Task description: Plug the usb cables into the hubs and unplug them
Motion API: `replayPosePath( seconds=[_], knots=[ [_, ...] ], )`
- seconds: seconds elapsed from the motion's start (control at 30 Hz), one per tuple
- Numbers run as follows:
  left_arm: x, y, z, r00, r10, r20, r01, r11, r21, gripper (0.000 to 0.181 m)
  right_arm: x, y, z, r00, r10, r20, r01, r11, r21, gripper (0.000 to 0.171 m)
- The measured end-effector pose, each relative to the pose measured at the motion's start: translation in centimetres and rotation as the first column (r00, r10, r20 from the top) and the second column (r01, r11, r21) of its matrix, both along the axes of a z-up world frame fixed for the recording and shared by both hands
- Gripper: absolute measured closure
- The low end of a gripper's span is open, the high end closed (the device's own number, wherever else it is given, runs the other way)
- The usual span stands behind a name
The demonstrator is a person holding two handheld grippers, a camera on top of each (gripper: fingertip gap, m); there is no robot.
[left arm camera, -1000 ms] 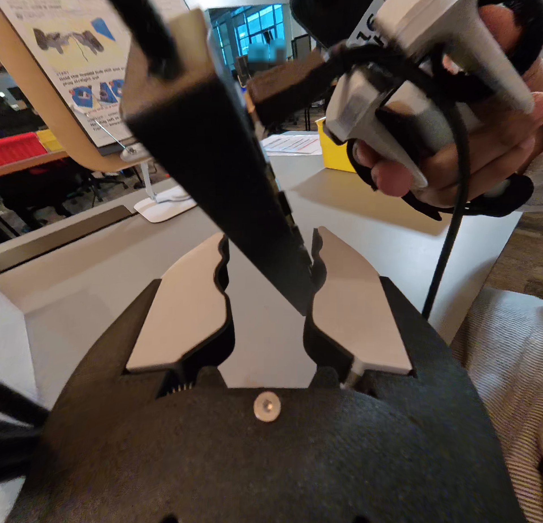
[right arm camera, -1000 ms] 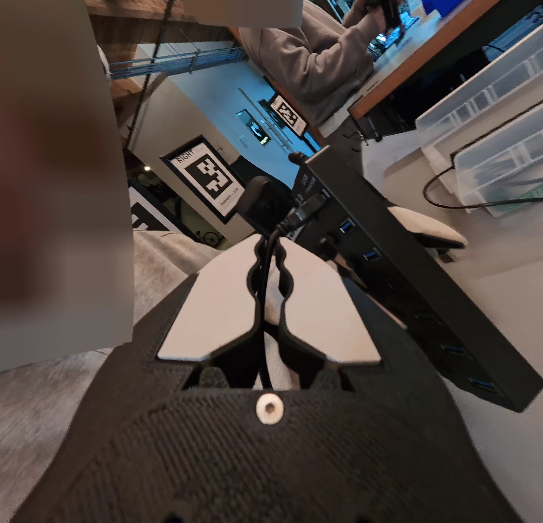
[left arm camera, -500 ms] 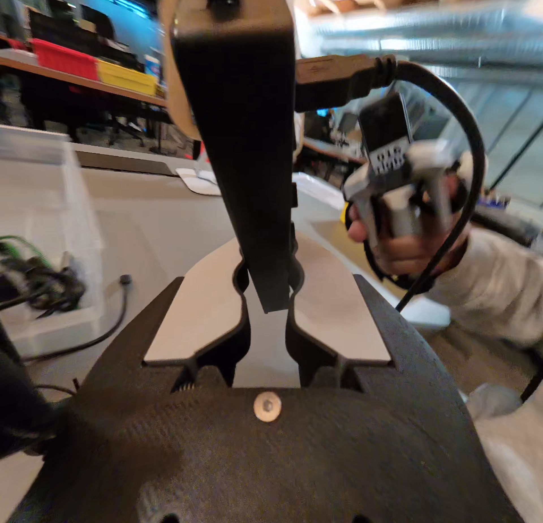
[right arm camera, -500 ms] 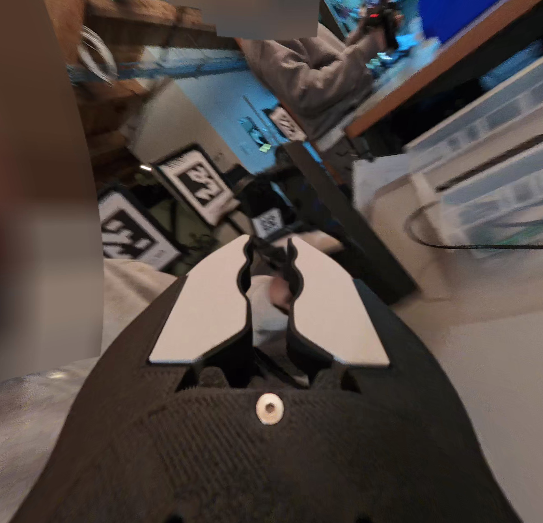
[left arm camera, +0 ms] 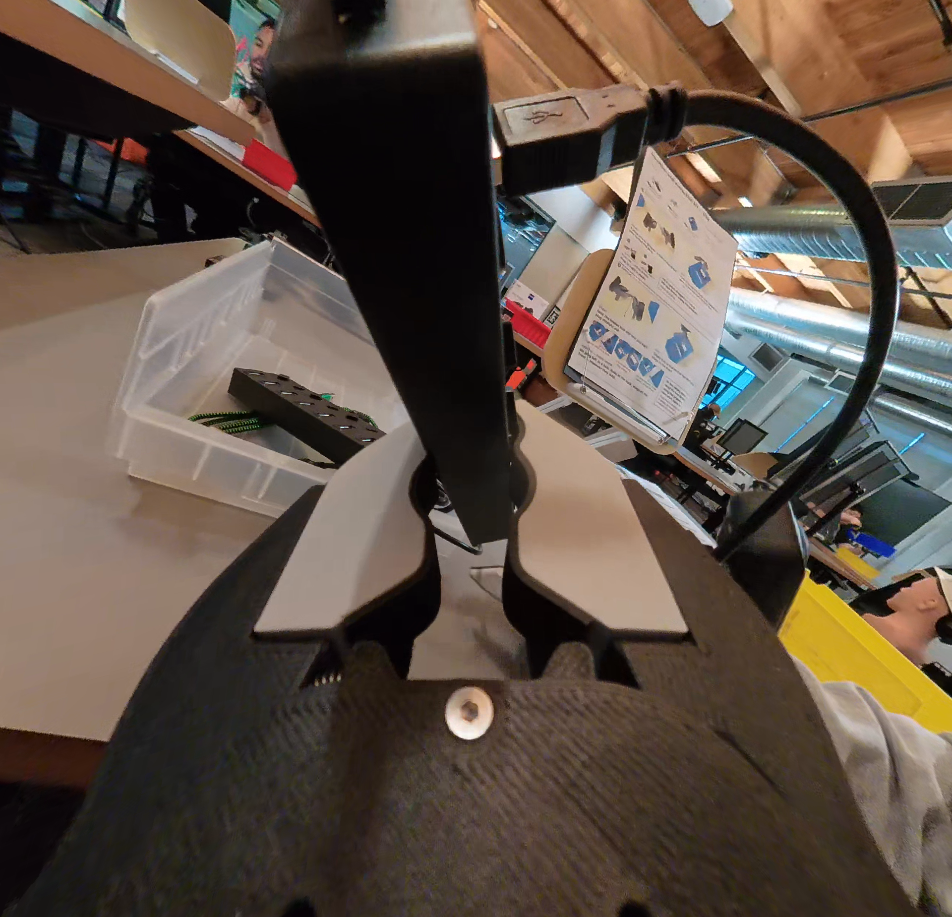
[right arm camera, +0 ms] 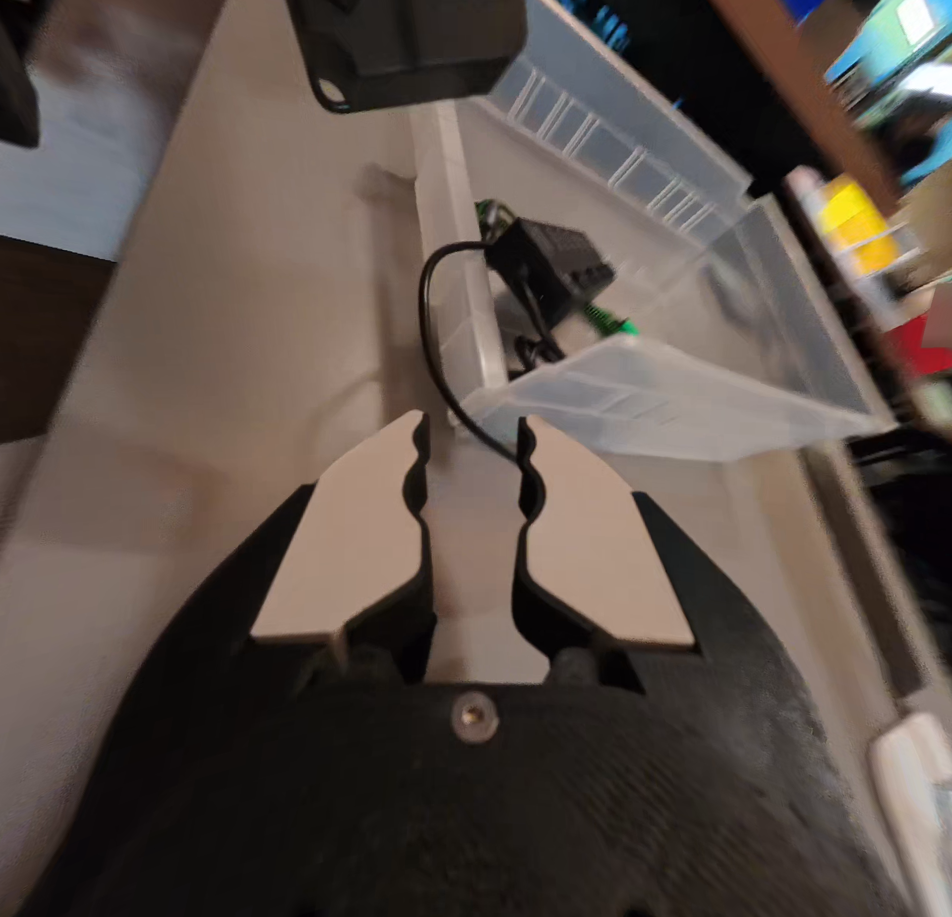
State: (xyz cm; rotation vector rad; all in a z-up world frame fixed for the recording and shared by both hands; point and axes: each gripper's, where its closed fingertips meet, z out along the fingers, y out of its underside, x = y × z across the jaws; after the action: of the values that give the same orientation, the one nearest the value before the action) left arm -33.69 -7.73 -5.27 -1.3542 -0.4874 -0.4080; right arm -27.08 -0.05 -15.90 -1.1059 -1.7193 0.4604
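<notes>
The left gripper (left arm camera: pixel 471 472) clamps a black hub (left arm camera: pixel 412 253) with a cable plug (left arm camera: pixel 556 135) seated in its side, while the right gripper (right arm camera: pixel 474 439) gapes empty near the clear bin (right arm camera: pixel 669 408).

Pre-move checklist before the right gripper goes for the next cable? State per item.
1. Left gripper shut on long black USB hub: ok.
2. Black USB plug seated in hub's side: ok; depth cannot tell.
3. Right gripper open, empty: ok.
4. Thin black cable crossing near its right fingertip: not ok.
5. Clear plastic bin holds more cables: ok, blurred.
</notes>
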Motion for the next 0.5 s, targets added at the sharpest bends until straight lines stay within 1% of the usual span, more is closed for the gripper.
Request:
replayPosePath(
  seconds=[0.07, 0.1, 0.13, 0.2, 0.27, 0.3, 0.4, 0.5],
  knots=[
    [0.1, 0.0, 0.1, 1.0, -0.003, -0.019, 0.003, 1.0, -0.002, 0.156, -0.6, -0.4, 0.7, 0.998, 0.027, -0.057, -0.018, 0.988, 0.152, 0.141],
    [0.2, 0.1, 0.0, 1.0, -0.003, -0.03, 0.003, 1.0, -0.004, 0.156, -0.8, -0.6, 0.6, 0.998, 0.035, -0.054, -0.024, 0.979, 0.201, 0.142],
    [0.3, 0.2, -0.1, 0.999, -0.002, -0.043, 0.001, 1.0, -0.009, 0.156, -0.9, -0.9, 0.7, 0.997, 0.041, -0.063, -0.026, 0.972, 0.233, 0.146],
    [0.2, 0.4, -0.3, 0.996, 0.028, -0.088, -0.03, 0.999, -0.029, 0.156, -0.8, -1.3, 1.7, 0.99, 0.076, -0.122, -0.04, 0.96, 0.277, 0.161],
    [0.3, 0.5, -0.3, 0.991, 0.041, -0.128, -0.046, 0.998, -0.038, 0.156, -0.9, -1.8, 2.1, 0.987, 0.106, -0.119, -0.067, 0.953, 0.294, 0.164],
    [0.2, 0.4, -0.1, 0.989, 0.051, -0.135, -0.057, 0.998, -0.035, 0.156, -1.0, -1.9, 2.1, 0.988, 0.109, -0.106, -0.072, 0.95, 0.303, 0.17],
    [-0.3, -0.2, 0.4, 0.988, 0.083, -0.129, -0.084, 0.996, -0.009, 0.156, -1.0, -2.3, 3.1, 0.982, 0.123, -0.143, -0.083, 0.962, 0.26, 0.171],
    [-0.5, -1.0, 1.2, 0.977, 0.135, -0.164, -0.131, 0.991, 0.031, 0.156, 0.0, -1.3, 7.0, 0.96, 0.086, -0.268, -0.064, 0.994, 0.087, 0.171]
  ],
)
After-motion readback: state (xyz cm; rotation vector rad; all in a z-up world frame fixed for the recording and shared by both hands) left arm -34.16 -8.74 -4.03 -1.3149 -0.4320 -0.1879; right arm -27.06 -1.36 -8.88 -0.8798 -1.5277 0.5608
